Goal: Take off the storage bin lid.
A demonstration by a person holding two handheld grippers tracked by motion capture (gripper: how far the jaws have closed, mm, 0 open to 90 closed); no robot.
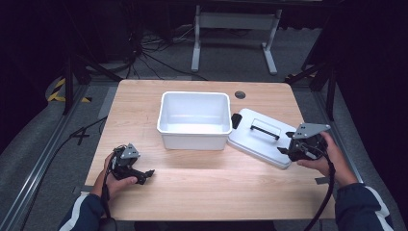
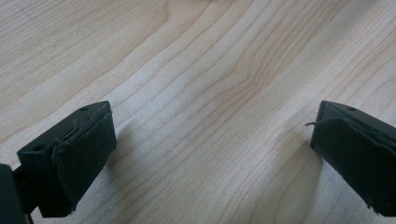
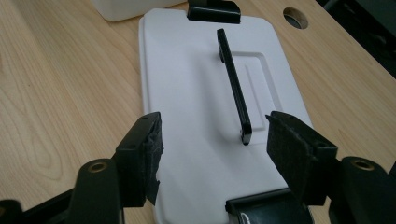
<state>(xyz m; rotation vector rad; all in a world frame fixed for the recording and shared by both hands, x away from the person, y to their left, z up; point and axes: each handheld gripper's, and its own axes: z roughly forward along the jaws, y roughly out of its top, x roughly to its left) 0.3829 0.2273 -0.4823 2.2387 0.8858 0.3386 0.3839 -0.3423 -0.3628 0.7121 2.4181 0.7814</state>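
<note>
Table [image 1: 192, 187]: white lid [image 1: 255, 144] (black-handled)

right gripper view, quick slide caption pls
Open right gripper poised over the white lid, fingers flanking its black handle.

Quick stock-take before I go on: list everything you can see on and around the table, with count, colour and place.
bin: one, white, open and empty, centre of the table toward the far edge.
lid: one, white with a black handle and black latches at both ends, lying flat on the table right of the bin.
table: one, light wood, with a round cable hole near the far edge.
frame legs: one white stand on the floor beyond the table.
cables: several, black, on the floor at far left.
left gripper: black, open, low over bare wood at near left.
right gripper: black, open, jaws over the lid's near end.
</note>
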